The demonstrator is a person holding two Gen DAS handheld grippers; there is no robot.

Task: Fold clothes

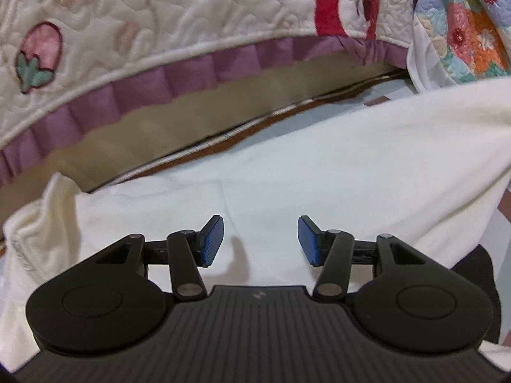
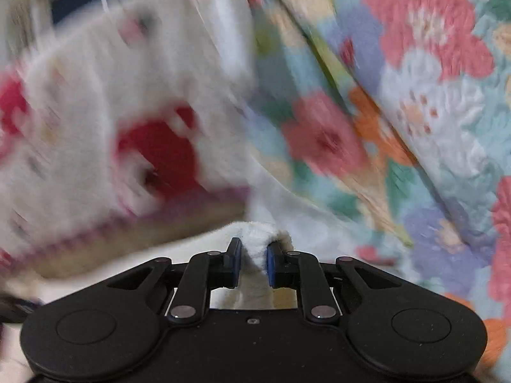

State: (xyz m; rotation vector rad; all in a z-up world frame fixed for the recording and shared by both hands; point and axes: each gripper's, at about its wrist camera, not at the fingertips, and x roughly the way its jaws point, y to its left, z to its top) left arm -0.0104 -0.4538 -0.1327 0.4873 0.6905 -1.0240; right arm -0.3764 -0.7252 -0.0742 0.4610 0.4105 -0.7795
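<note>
The cream garment, nearest, lies spread beneath the left gripper, whose jaws gape empty. At twelve o'clock sits a strawberry quilt. The right gripper pinches a bunched fold. Folding looks barely begun; most remains.

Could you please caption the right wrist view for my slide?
Right gripper pinching white cloth beside a floral quilt.

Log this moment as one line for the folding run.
left gripper: open over cream garment | right gripper: fingers shut on cream fabric fold | background: quilts
</note>
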